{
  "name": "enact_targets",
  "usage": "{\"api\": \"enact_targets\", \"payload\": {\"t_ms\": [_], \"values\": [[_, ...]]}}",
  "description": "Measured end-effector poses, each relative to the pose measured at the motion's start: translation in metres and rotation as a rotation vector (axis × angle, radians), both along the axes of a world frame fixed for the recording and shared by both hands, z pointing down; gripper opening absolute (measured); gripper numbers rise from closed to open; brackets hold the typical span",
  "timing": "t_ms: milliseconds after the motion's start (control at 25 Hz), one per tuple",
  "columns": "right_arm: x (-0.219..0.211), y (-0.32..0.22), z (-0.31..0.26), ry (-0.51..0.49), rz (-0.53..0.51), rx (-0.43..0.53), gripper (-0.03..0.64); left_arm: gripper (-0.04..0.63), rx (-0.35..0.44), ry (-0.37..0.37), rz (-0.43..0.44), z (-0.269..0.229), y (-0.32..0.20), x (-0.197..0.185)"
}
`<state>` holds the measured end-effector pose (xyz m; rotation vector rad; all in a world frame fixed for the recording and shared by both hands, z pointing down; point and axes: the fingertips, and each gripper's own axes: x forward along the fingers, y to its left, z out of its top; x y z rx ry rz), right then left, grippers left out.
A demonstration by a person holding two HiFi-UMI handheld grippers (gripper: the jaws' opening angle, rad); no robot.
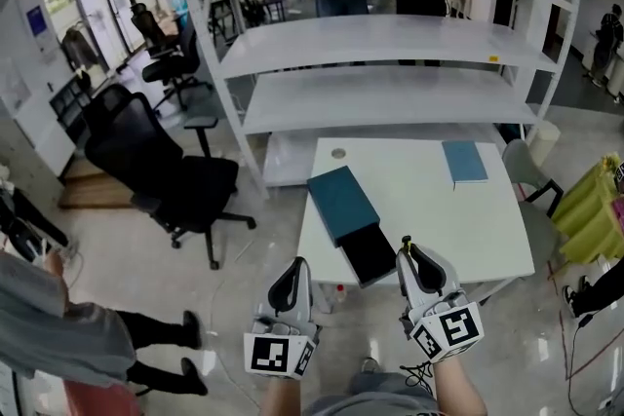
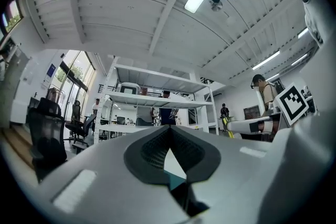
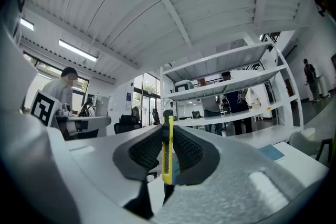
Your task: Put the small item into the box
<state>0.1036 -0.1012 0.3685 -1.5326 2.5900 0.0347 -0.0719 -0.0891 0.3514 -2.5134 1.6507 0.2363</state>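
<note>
One box (image 1: 341, 203) lies open while the right gripper's (image 3: 167, 131) jaws clamp one yellow cutter (image 3: 167, 157), left gripper's (image 2: 169, 129) closed.

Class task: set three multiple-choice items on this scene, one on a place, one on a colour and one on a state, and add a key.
1. Where is the blue notebook?
A. On the white table, near its far right corner
B. Inside the box
C. On the floor

2. What colour is the body of the utility knife?
A. Red
B. Yellow
C. Green

3. What is the state of the left gripper?
A. Shut on the knife
B. Shut, with nothing held
C. Wide open

Key:
1 A, because the head view shows the notebook on the table by that corner.
2 B, because the right gripper clamps a yellow body.
3 B, because the left gripper's tips meet with nothing between them.
</note>
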Motion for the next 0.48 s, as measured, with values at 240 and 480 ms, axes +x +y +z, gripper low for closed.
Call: {"api": "enact_targets", "payload": {"t_ms": [240,480], "values": [[0.002,-0.026,0.008,0.001,-0.055,-0.035,0.066,0.011,-0.006,-0.001,-0.022,0.001,-0.013,0.010],[-0.005,-0.054,0.030,-0.018,-0.124,-0.130,0.066,0.011,-0.019,-0.004,-0.033,0.002,-0.027,0.011]]}}
